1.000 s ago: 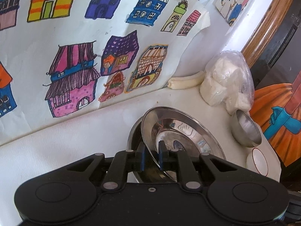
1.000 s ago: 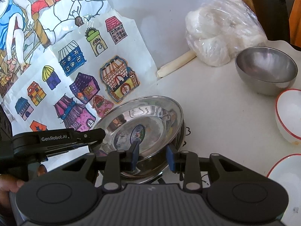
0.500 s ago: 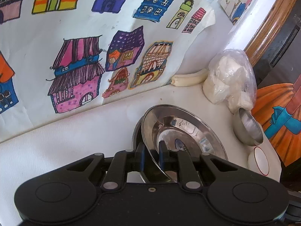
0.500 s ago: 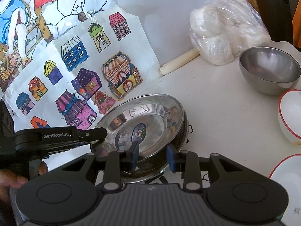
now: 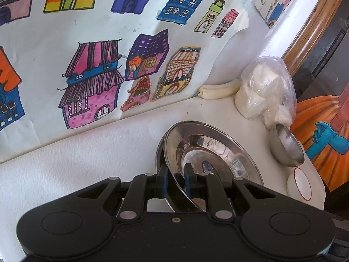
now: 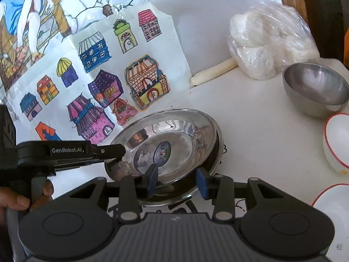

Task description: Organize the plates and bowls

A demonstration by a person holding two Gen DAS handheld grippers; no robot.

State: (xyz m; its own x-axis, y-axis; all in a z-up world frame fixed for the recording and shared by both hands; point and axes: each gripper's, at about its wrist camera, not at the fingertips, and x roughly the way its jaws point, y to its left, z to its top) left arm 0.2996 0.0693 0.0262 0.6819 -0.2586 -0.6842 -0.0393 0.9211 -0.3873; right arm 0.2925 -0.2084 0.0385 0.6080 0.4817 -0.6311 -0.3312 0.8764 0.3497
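Steel plates sit stacked near the middle of the white table (image 6: 257, 131), the top plate (image 6: 174, 135) tilted and resting in a second plate (image 6: 219, 150) beneath it. Only the right wrist view shows the left gripper (image 6: 117, 150) from the side, with a person's hand (image 6: 24, 198) around its handle, biting the top plate's left rim. That view also takes in a white plate with a red edge (image 6: 333, 205) at the lower right and a cartoon poster behind the sheet of drawn houses (image 6: 98, 83). The left wrist view alone shows the left gripper (image 5: 176, 181) head-on, its blue pads closed on the thin rim of the top plate (image 5: 218, 152), plus an orange painted picture (image 5: 322, 135) at the far right.

The right gripper (image 6: 177, 180) has just been opening its jaws; the plates' near edge lies between the blue pads, which stand apart from it.

The top plate is shiny, shallow and round, mirroring the drawings, with a round sticker at its centre. Well to the right stand a steel bowl (image 6: 316, 87) and a red-rimmed white bowl (image 6: 338, 139), with a plastic bag of white lumps (image 6: 270, 35) behind.
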